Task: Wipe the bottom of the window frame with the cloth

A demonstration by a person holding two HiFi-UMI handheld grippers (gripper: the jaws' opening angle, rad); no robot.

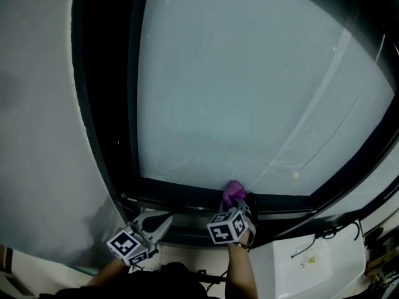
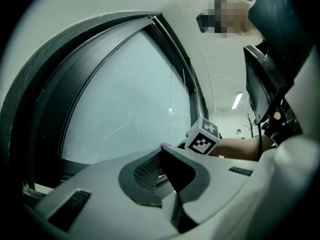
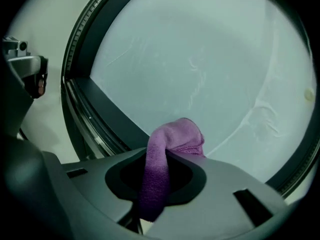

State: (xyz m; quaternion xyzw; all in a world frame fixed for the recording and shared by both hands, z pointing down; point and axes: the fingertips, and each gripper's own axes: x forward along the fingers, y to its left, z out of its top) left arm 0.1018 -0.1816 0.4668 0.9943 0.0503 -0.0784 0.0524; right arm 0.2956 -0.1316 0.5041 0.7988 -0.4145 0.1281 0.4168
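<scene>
Closest in, there are two grippers, one in each hand, each with one marker cube on it. The left gripper point(image 1: 156, 224) hangs low, just below the frame's lower-left stretch. Its own view shows the jaws pressed together with nothing between them, so it's just idling there, apart from the cloth. The right gripper point(image 1: 235, 205) sits just beside it to the right, jaws clamped on the one purple cloth point(image 1: 234, 194). A fold runs down between the jaws and a rounded wad pokes out past the tips.

That wad is right at the bottom rail of the dark window frame point(image 1: 181, 195), around the middle of it, where the rail meets the glass. Looks like it's touching the rail, though I can't tell how hard it's pressed.

Past that is one big frosted pane of glass point(image 1: 249, 92) with a few faint streaks low on the right. A plain grey wall point(image 1: 37, 136) runs left of the frame, and a white ledge point(image 1: 312, 263) sits lower right.
</scene>
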